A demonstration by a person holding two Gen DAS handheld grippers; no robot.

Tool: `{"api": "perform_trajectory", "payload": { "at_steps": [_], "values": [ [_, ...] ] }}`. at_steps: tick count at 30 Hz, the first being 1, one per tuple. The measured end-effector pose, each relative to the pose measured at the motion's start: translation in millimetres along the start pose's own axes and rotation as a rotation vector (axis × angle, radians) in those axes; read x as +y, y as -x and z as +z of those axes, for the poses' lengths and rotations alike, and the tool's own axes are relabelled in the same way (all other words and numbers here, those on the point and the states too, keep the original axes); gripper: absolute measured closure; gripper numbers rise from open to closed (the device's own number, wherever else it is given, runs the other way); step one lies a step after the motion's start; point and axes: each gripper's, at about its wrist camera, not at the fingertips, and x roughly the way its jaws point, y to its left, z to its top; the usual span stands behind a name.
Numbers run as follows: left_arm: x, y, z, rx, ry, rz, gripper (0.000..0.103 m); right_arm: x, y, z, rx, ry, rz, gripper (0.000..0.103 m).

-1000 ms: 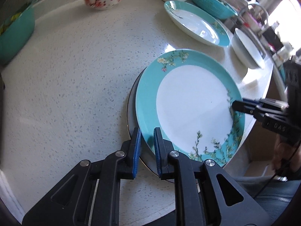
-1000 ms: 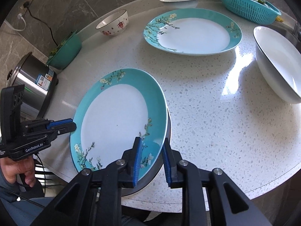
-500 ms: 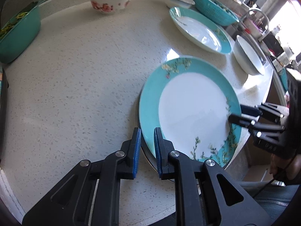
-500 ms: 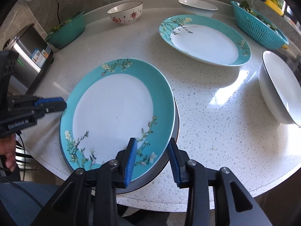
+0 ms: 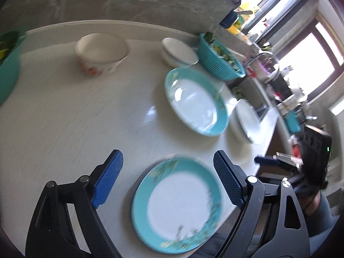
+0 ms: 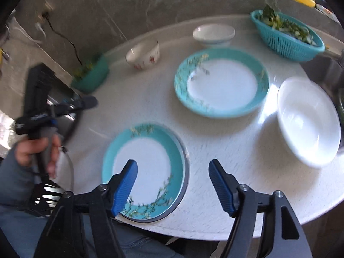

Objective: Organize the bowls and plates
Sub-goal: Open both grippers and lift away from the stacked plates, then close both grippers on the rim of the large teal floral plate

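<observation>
White speckled table (image 6: 215,161) bears plates (image 6: 221,83), bowls (image 6: 143,53) (one floral), baskets (image 6: 288,36).

The near plate (image 6: 148,167) lies stacked on a second dish at the table (image 6: 215,142) edge. Behind it lies another plate (image 6: 221,83); right of that, a large bowl (image 6: 309,122); farther back, two small bowls.

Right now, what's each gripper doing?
Left gripper: open, just opened, holding nothing.
Right gripper: open, just opened, holding nothing.

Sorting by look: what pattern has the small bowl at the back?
Small bowl: white with red flowers; right wrist view.
</observation>
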Motion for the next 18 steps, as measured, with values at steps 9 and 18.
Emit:
{"api": "perform_trajectory", "payload": {
  "at_steps": [9,18],
  "values": [
    [-5.5,-74.6,77.7,0.096,0.14,-0.082,0.017,-155.0,30.9,148.2,0.0,-0.075,0.165,0.019],
    [22.7,-148.1,100.8,0.191,0.226,-0.061,0.021,-197.5,-85.6,191.2,0.34,-0.067,0.295,0.03]
  ]
}}
